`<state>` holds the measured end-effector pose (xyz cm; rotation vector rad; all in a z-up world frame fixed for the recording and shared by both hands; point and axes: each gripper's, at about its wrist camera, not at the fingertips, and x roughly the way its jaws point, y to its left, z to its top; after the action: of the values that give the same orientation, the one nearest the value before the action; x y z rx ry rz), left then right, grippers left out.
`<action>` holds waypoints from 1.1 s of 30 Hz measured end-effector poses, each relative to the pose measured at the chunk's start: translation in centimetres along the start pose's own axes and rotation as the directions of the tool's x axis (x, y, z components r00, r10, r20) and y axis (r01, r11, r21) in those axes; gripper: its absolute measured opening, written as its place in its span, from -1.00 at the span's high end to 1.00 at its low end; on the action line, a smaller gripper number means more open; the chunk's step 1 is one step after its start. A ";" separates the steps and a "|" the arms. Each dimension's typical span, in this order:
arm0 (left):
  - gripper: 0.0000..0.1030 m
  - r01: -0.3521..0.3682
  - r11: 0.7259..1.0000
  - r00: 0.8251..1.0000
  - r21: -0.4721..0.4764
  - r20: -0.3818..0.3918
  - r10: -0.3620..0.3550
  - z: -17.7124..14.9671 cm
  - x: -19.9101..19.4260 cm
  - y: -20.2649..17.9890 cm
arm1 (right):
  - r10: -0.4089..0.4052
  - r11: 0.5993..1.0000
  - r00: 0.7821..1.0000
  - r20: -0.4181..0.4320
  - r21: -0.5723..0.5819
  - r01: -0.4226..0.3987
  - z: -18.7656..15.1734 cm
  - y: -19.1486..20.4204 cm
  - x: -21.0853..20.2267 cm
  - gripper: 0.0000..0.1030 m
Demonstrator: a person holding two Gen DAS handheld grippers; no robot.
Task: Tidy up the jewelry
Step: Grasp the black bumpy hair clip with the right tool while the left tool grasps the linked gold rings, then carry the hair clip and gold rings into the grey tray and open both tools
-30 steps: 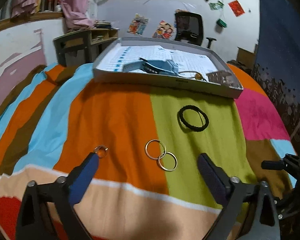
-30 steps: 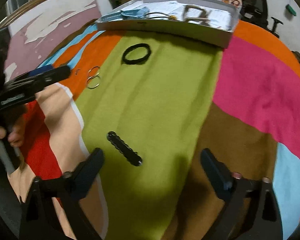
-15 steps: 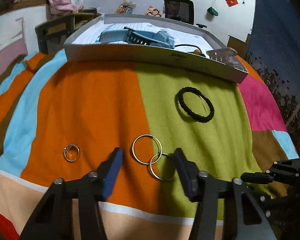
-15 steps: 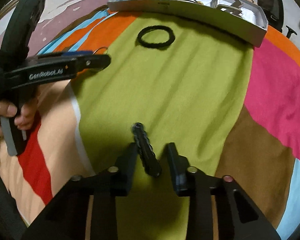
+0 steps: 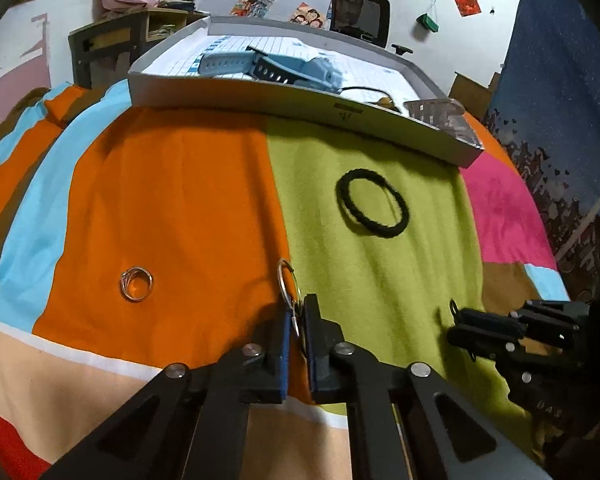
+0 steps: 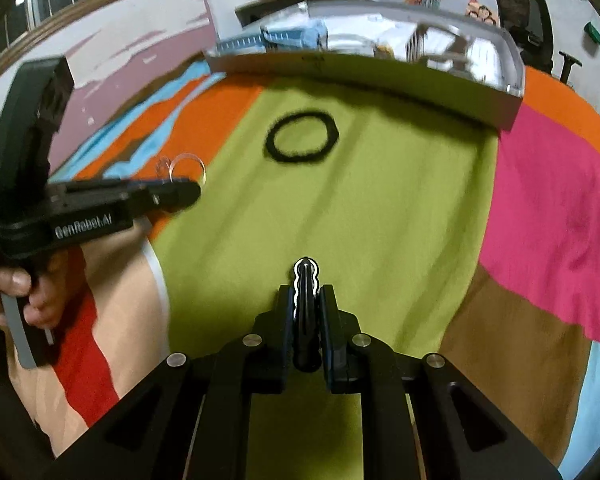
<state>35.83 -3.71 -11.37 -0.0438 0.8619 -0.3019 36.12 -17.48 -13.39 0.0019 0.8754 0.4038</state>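
My left gripper [image 5: 296,312] is shut on the two linked silver hoops [image 5: 287,285], which stand on edge between its pads, lifted off the striped blanket. A small silver ring [image 5: 137,283] lies on the orange stripe to their left. My right gripper [image 6: 306,300] is shut on a black wavy hair clip [image 6: 306,280], held upright over the green stripe. A black hair tie [image 5: 373,208] lies on the green stripe ahead. The grey tray [image 5: 300,98] at the far end holds a blue watch [image 5: 268,64] and other pieces.
The right gripper with its clip [image 5: 484,332] shows at the lower right of the left wrist view. A hand [image 6: 16,292] holds the left gripper at the left of the right wrist view. A desk [image 5: 112,36] and an office chair [image 5: 360,12] stand beyond the bed.
Both grippers went from open to shut: the left closed on the linked hoops and raised them on edge, the right closed on the black hair clip and lifted it.
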 end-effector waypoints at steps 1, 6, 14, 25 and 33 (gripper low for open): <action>0.89 -0.006 1.000 1.000 0.009 0.007 0.006 0.0 -0.2 -0.2 | -0.001 1.000 1.000 0.020 -0.002 0.001 0.3 0.0 -0.4 0.77; 0.90 -0.030 1.000 0.998 0.006 0.047 0.030 0.2 -1.3 -0.8 | -0.021 1.000 0.990 0.140 0.016 0.019 1.6 -1.4 -2.7 0.77; 0.91 -0.077 0.990 0.984 0.114 0.167 0.058 1.3 -4.6 -4.6 | -0.060 0.995 0.959 0.275 0.097 0.035 2.8 -3.3 -5.8 0.77; 0.91 0.035 0.995 0.966 0.095 0.254 -0.058 12.2 -3.1 -8.2 | -0.215 0.969 0.854 0.474 0.213 0.126 8.4 -8.9 -8.0 0.77; 0.91 0.050 0.995 0.989 0.082 0.138 -0.061 17.0 3.8 -9.4 | -0.201 0.959 0.878 0.434 0.268 0.087 11.4 -13.4 -4.9 0.77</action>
<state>48.69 -15.16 -1.56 -0.0163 0.7096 -0.3801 46.43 -29.71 -4.57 0.2473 0.4447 0.1398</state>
